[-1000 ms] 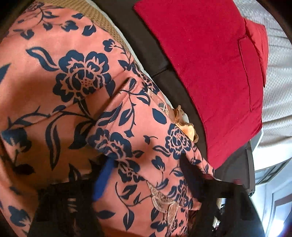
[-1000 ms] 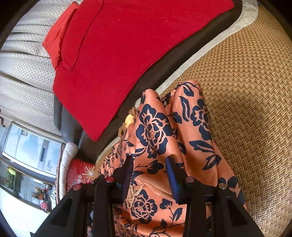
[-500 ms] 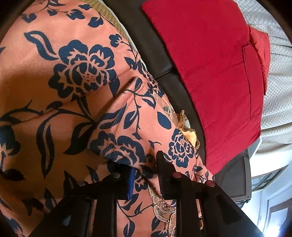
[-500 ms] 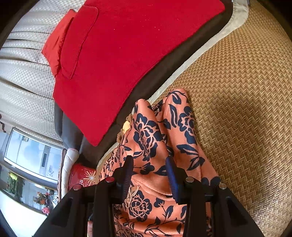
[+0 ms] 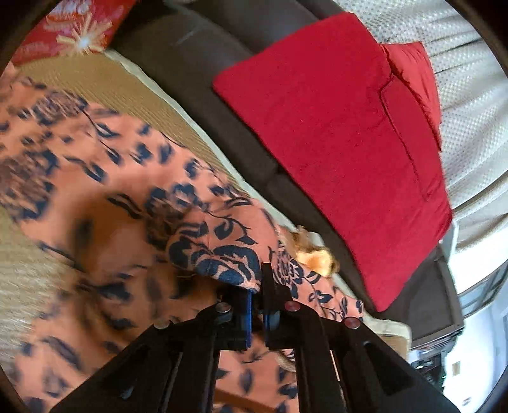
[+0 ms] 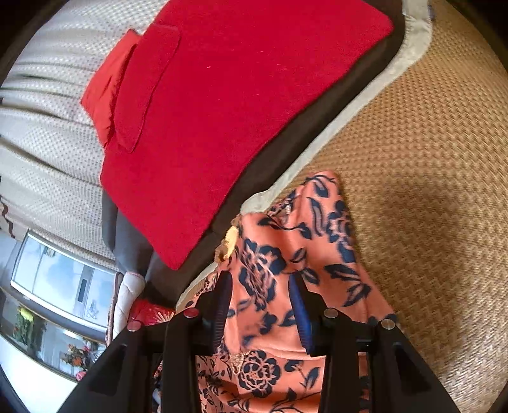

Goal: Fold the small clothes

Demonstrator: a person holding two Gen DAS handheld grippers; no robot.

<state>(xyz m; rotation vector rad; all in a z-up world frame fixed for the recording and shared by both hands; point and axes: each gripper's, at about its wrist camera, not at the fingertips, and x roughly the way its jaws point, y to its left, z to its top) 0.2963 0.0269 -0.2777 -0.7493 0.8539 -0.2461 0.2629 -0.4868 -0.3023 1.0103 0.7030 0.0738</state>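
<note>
An orange garment with a dark blue flower print (image 5: 127, 203) lies on a woven tan mat (image 5: 104, 89). My left gripper (image 5: 257, 279) is shut on a folded edge of the garment and lifts it off the mat. In the right wrist view the same garment (image 6: 304, 241) runs between the fingers of my right gripper (image 6: 260, 295), whose jaws stand apart with cloth bunched between them. A gold lace trim (image 6: 230, 238) shows at the garment's edge.
A red cushion (image 5: 333, 133) leans on a dark brown sofa back (image 5: 197, 41) behind the mat. A red printed pillow (image 5: 70, 28) lies at the far left. Beige curtains (image 6: 41, 127) and a window (image 6: 60, 282) are beyond.
My left gripper closed on the garment's folded edge and lifted it, pulling away so more mat and sofa show. My right gripper stayed open while the cloth drew up a little.
</note>
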